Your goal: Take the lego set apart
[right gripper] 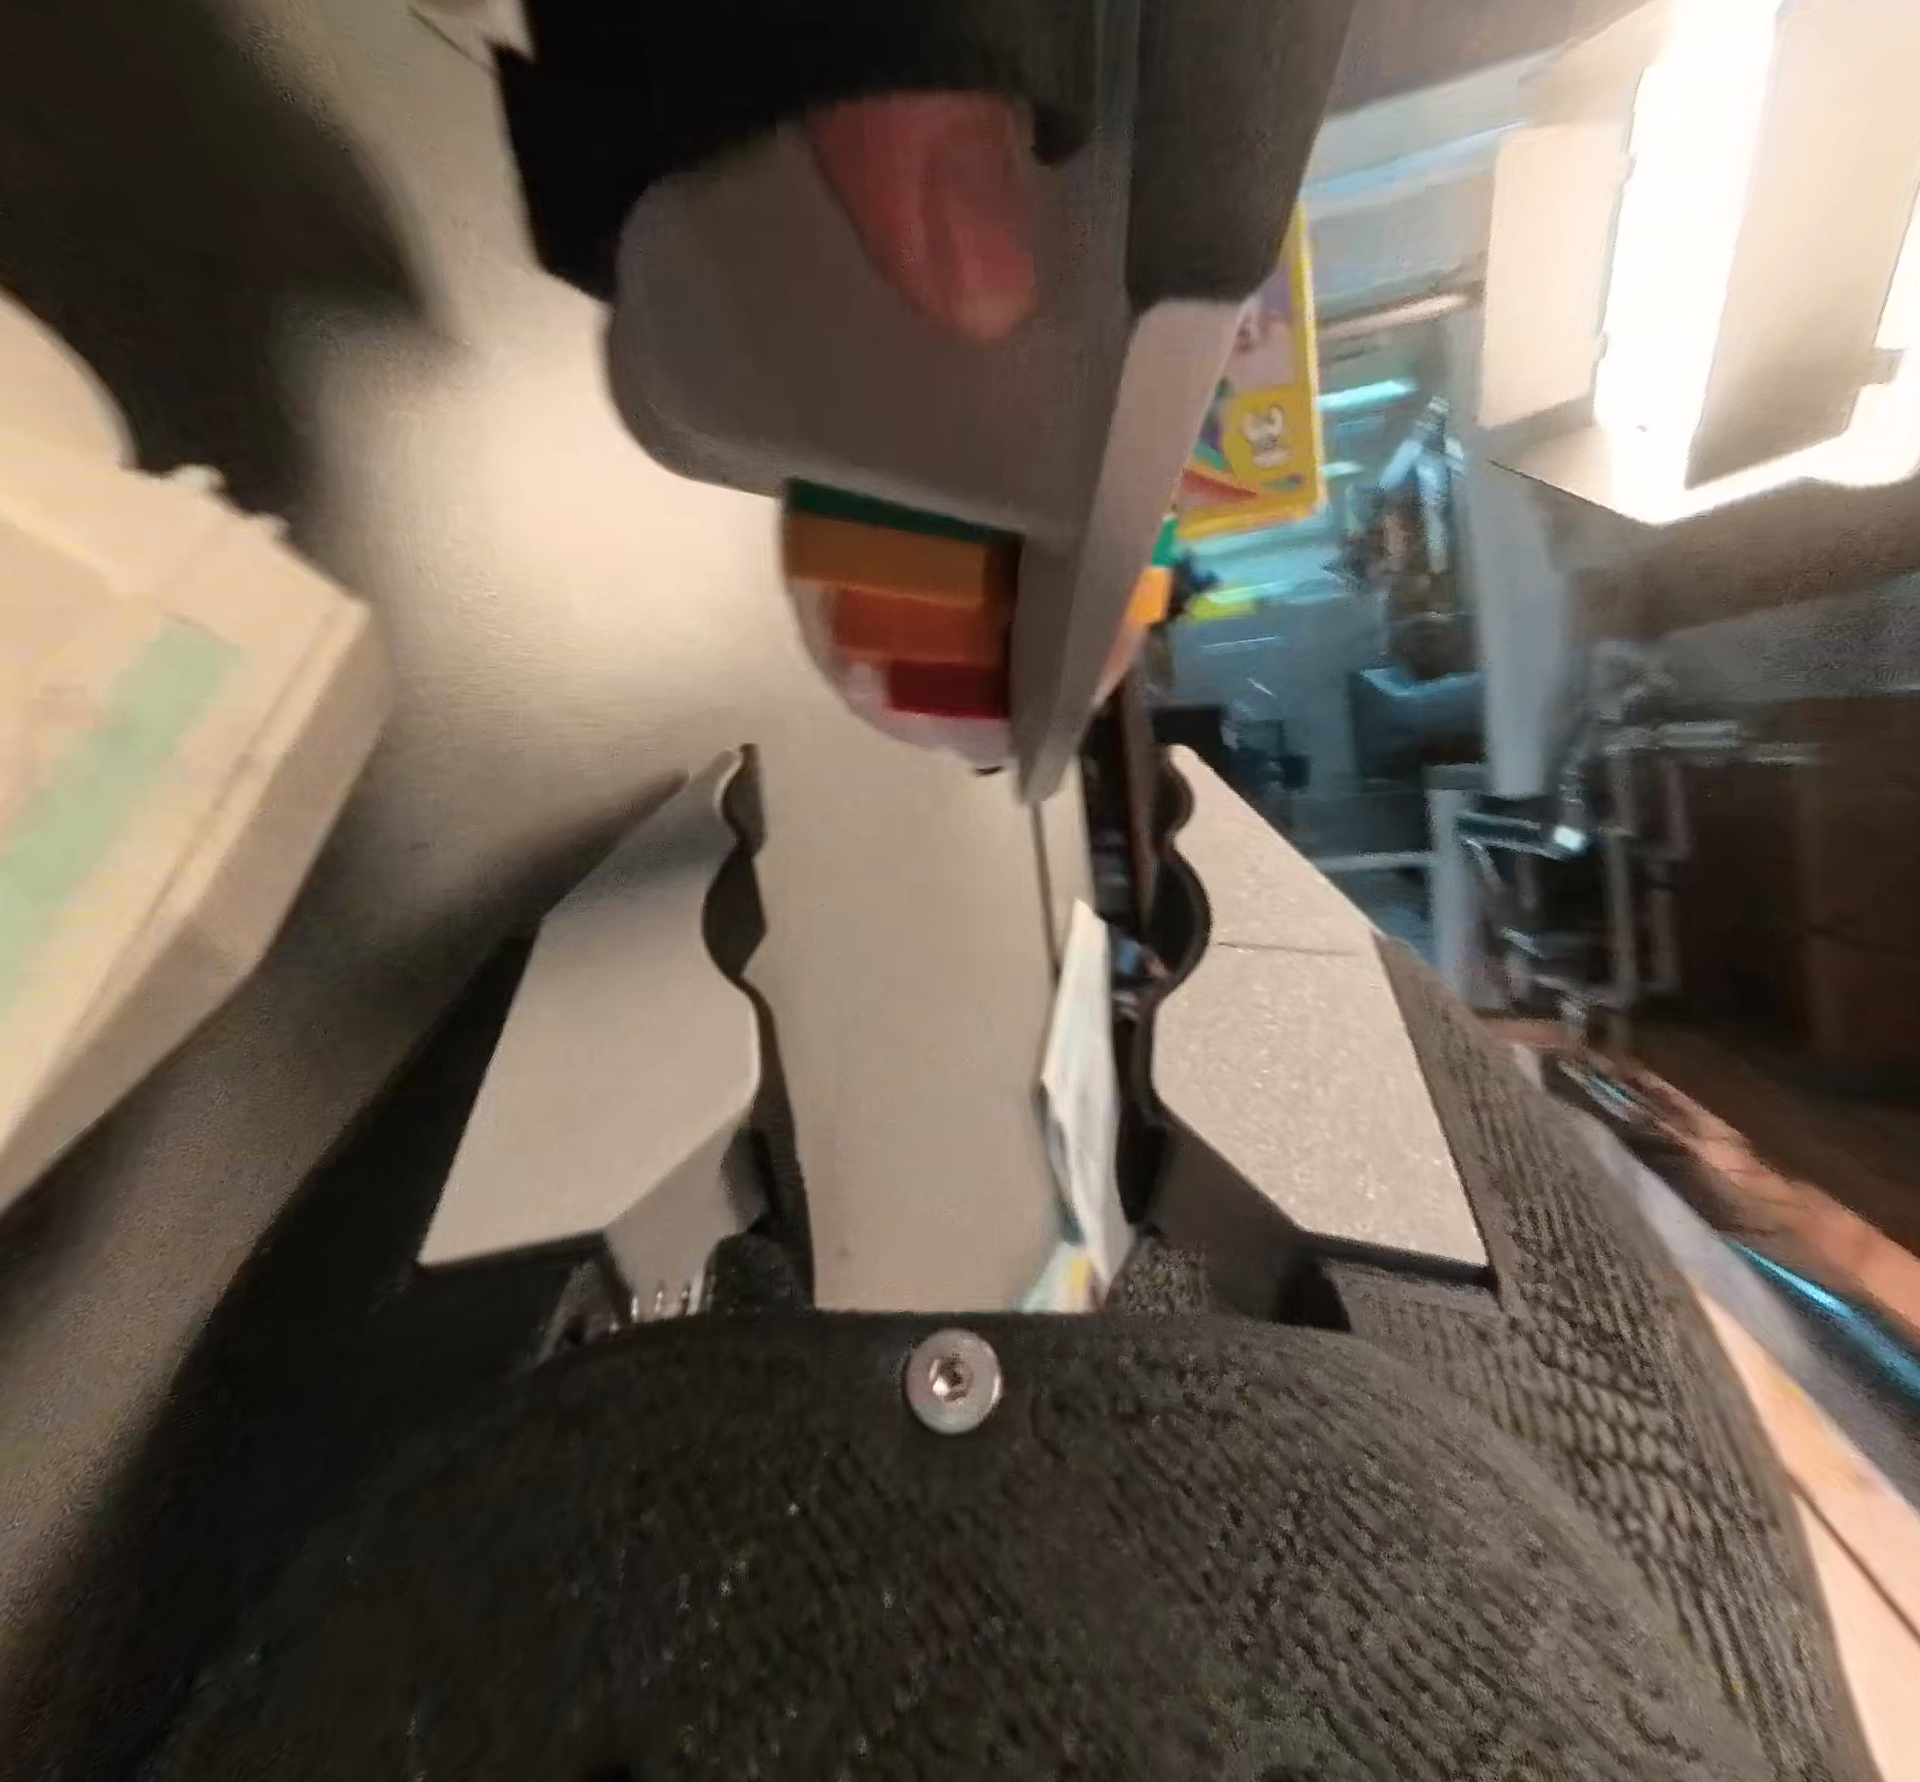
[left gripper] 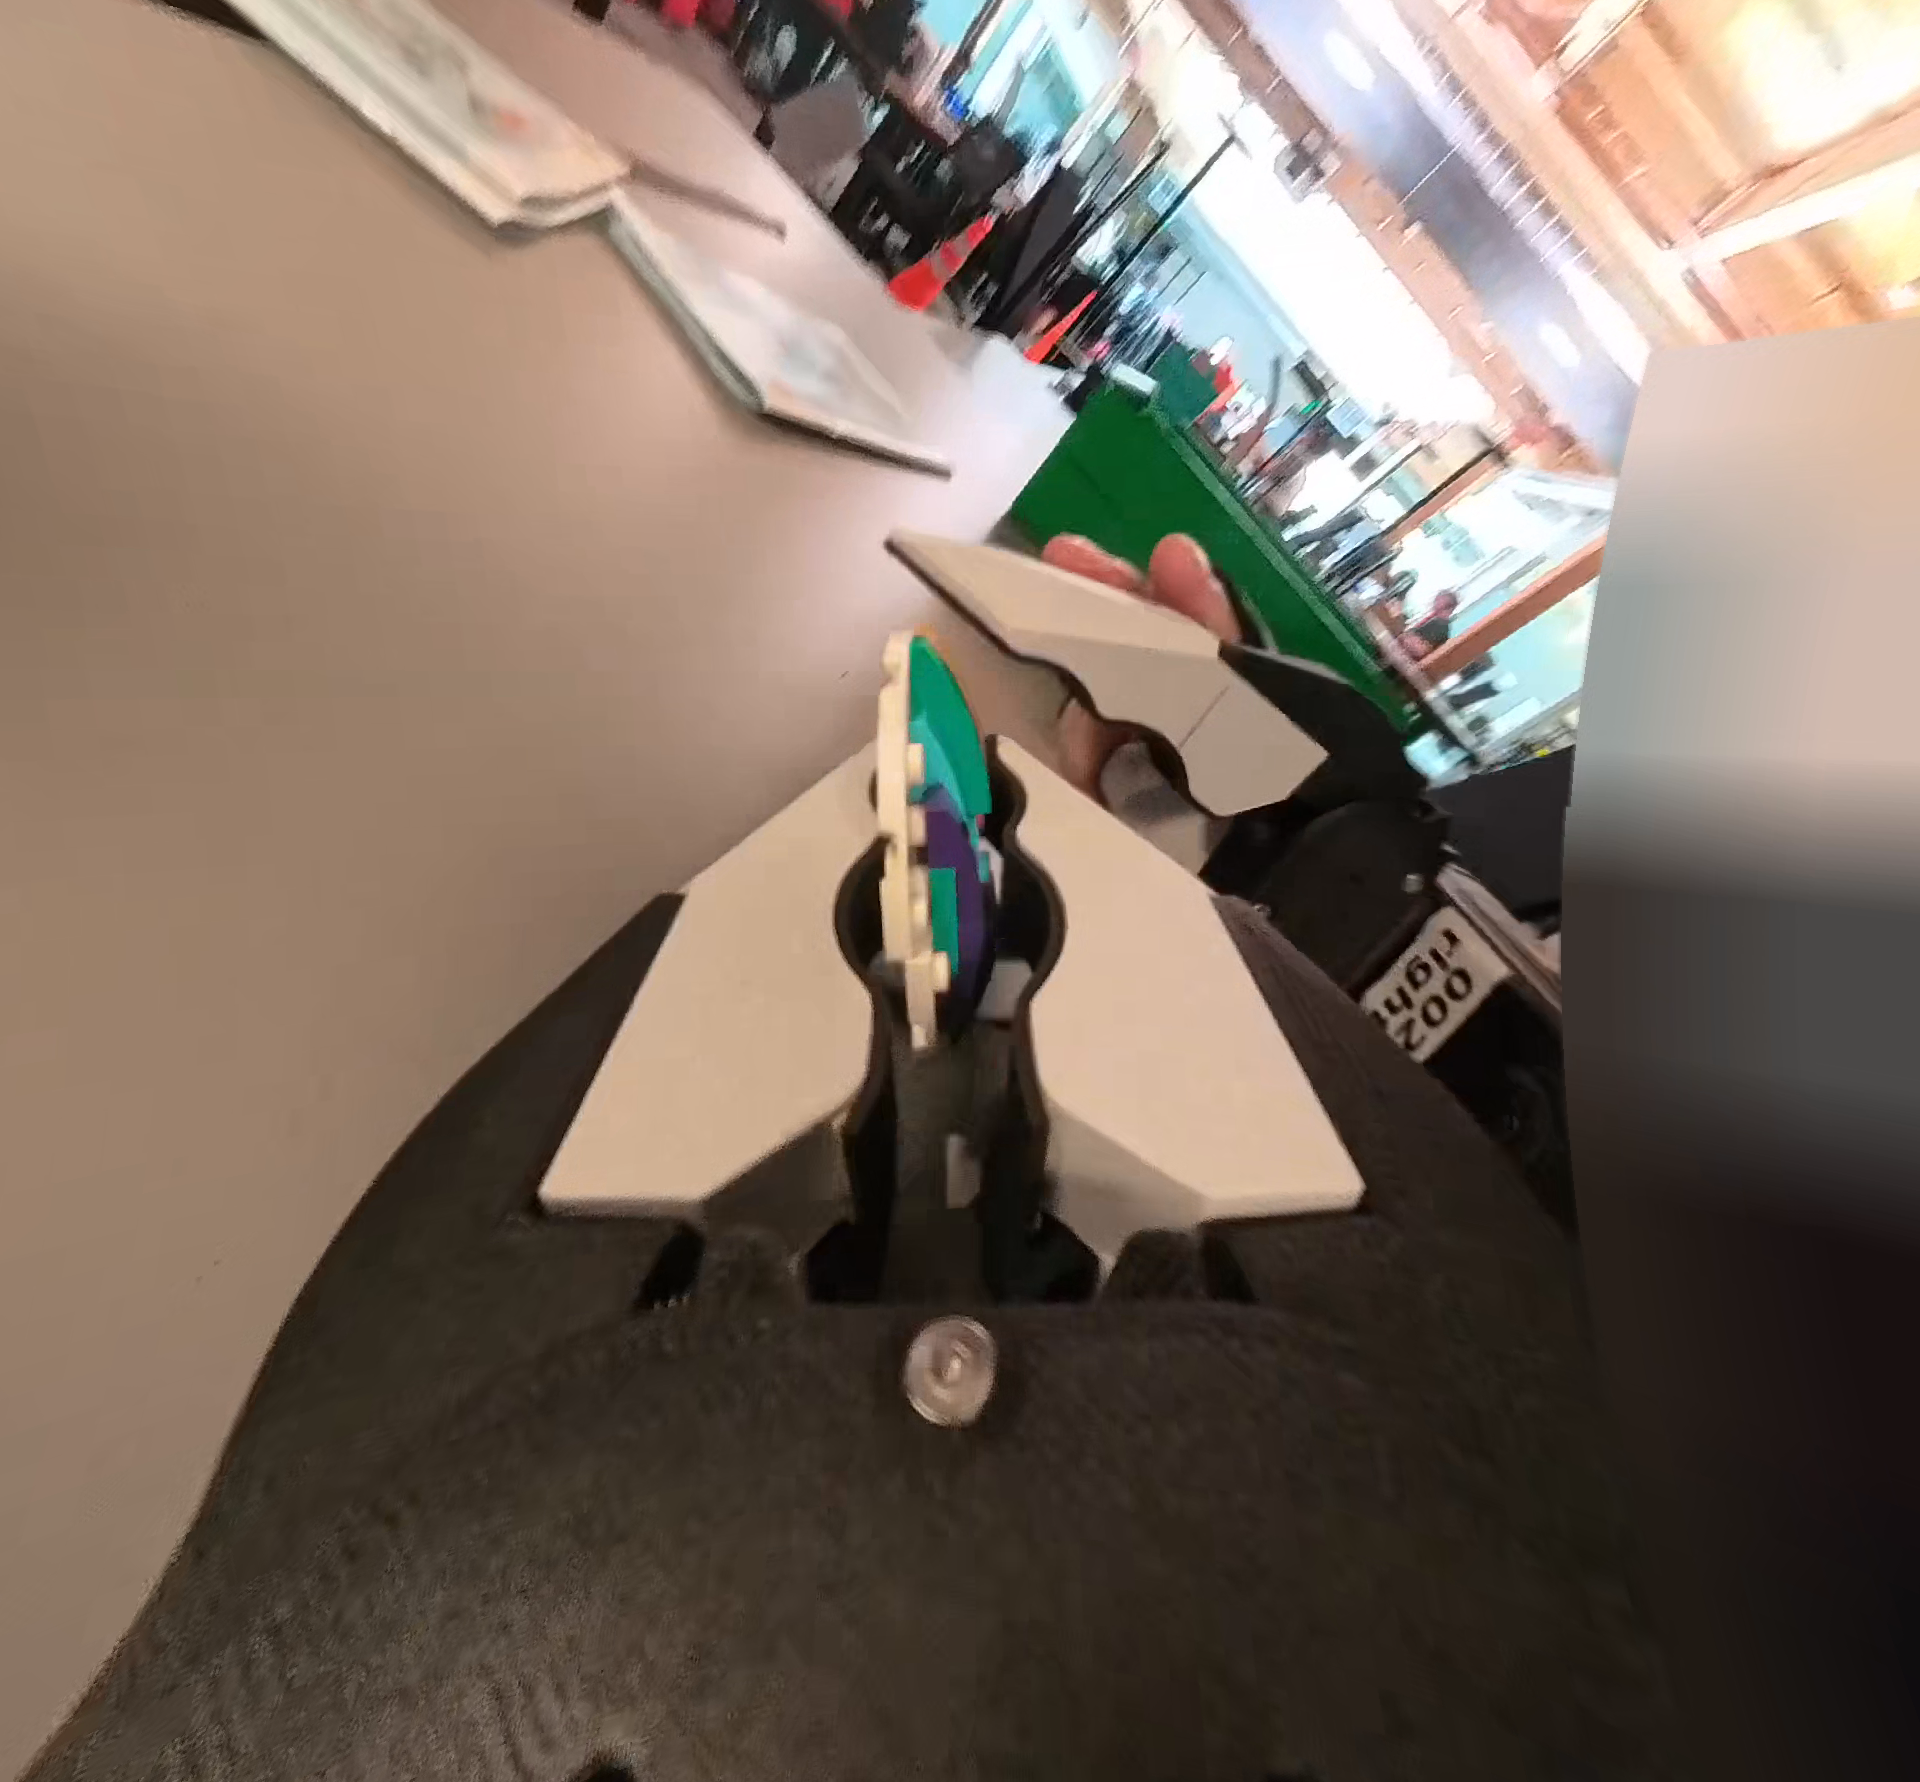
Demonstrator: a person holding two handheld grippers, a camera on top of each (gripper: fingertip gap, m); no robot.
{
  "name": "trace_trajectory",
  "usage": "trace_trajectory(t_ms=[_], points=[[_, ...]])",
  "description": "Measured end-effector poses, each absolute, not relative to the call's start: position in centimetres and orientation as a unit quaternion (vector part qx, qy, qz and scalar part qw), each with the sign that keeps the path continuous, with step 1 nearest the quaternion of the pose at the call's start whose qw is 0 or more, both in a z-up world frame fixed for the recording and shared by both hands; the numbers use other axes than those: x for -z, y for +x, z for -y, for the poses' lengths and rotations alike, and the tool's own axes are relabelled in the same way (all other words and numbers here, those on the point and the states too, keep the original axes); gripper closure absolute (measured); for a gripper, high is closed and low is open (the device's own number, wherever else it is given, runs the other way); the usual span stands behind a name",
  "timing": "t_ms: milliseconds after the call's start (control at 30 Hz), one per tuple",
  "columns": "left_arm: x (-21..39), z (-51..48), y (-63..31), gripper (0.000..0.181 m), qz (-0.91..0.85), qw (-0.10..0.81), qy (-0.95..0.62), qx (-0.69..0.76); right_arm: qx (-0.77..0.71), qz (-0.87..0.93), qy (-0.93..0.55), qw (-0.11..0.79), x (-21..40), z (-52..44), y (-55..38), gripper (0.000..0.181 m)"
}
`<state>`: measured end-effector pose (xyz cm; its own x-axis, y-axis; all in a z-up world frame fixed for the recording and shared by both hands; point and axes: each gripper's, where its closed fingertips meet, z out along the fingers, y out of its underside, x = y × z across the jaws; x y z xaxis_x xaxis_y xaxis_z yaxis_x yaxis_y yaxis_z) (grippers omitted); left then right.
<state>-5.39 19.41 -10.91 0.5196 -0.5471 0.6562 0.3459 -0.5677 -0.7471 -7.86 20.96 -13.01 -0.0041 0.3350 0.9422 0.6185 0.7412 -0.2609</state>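
Two grippers are in play, and only your left gripper [left gripper: 940, 859] is loaded: its jaws are pinched narrow on the lego set [left gripper: 935, 839], a small round disc held on edge, clear of the tabletop [left gripper: 312, 693]. Expect it to be light, rigid and slick, hard moulded plastic, with a white studded plate on the left face and green and purple tiles stacked on the right. From the right wrist view the same set [right gripper: 904, 620] shows stepped green, orange and red tiles poking out below the left gripper [right gripper: 894, 444]. Your right gripper [right gripper: 956, 797] stands with jaws wide and nothing between them, just near that edge. I'd judge the exposed tile edges the best hold; thin layers may snap off suddenly, so pry gently.
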Motion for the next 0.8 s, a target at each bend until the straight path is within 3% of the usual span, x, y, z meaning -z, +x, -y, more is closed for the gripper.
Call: trace_trajectory(t_ms=[67,133,233,400,467,533,700,800], points=[[9.9,-19.4,-5.9,0.17,-0.05,0.471,-0.712,0.518,0.073,0.698,-0.331,0.63,12.3,-20.0,-7.5,0.095],[8.9,-19.4,-6.4,0.17,-0.024,0.471,-0.678,0.563,0.071,0.683,-0.274,0.673,10.5,-18.7,-7.1,0.099],[7.3,-18.8,-6.7,0.17,0.004,0.441,-0.615,0.654,0.136,0.669,-0.147,0.716,8.9,-16.5,-7.0,0.132],[6.8,-17.6,-5.5,0.169,-0.003,0.373,-0.579,0.725,0.188,0.682,-0.078,0.702,10.0,-15.5,-7.9,0.14],[7.1,-17.8,-5.3,0.167,-0.002,0.371,-0.593,0.715,0.194,0.668,-0.076,0.715,9.2,-15.5,-7.7,0.167],[6.9,-18.1,-5.5,0.14,-0.004,0.39,-0.594,0.704,0.194,0.666,-0.104,0.712,9.0,-16.2,-7.4,0.174],[7.7,-18.5,-5.8,0.111,-0.057,0.468,-0.655,0.59,0.166,0.683,-0.192,0.685,9.5,-19.1,-6.0,0.179],[8.4,-18.5,-5.4,0.116,-0.096,0.491,-0.69,0.523,0.163,0.688,-0.219,0.673,9.6,-20.1,-5.4,0.179]])
